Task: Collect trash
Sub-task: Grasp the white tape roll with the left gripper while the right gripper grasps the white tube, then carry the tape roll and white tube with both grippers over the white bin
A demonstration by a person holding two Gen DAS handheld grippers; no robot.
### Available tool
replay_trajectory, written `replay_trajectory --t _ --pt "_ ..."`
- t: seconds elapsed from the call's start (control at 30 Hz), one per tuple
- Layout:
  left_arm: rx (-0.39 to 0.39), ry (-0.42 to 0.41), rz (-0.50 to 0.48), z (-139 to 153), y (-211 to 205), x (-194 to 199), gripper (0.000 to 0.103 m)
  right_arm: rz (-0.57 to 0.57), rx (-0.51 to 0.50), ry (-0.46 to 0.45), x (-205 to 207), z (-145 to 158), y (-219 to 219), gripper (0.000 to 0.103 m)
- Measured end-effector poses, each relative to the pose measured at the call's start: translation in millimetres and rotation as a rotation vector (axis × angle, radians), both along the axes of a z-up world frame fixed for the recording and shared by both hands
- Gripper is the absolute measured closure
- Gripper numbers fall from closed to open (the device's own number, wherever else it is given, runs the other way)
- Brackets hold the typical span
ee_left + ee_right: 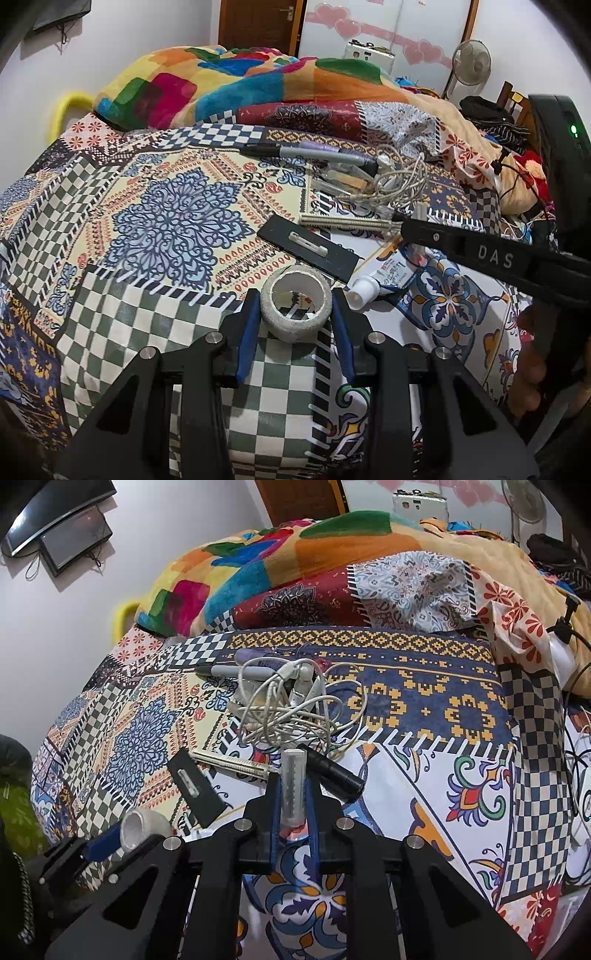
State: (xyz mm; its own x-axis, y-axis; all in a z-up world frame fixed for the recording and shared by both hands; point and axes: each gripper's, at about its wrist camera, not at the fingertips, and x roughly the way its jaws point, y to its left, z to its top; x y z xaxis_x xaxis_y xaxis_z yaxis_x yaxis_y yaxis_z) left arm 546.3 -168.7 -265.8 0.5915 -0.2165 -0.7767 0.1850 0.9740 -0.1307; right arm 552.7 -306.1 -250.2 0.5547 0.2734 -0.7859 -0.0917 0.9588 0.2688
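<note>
Patterned bedspread [177, 221], seemingly a bedroom

I see a bed spread with a patchwork sheet [177, 221] and a bright blanket [236, 85] heaped at its far end. Beyond are white walls [140, 33], a brown door [258, 22] and a standing fan [472, 62].

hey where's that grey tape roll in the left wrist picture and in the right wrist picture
Left wrist: the grey tape roll sits low at centre, on the patterned bedspread, between the blue pads of the left gripper.
Right wrist: the roll is at lower left, in the left gripper seen from the side.
Shared landmark: the black plate with a silver clip, just beyond the roll in both views.
</note>
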Motion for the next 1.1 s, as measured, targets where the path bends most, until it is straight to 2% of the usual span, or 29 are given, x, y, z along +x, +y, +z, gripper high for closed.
replay_trajectory --t 0.33,0.63,0.9,1.1 --pt "-0.002 -0.045 0.011 39.4 8.0 -21.6 0.066 -0.042 -0.01 -0.025 -28.2 24.3 -4.4 0.091" --pt "-0.009 -0.095 0.037 90.6 21.8 -59.0 0.066 -0.027 -0.029 -0.1 -65.5 79.2 2.8 0.091" --pt "0.015 -0.163 0.094 140.5 53.3 -114.5 0.066 0.059 -0.046 -0.178 -112.0 129.1 36.1 0.091" --pt "0.04 -0.182 0.163 161.4 91.0 -161.4 0.066 0.158 -0.064 -0.202 -145.8 145.2 76.6 0.091"
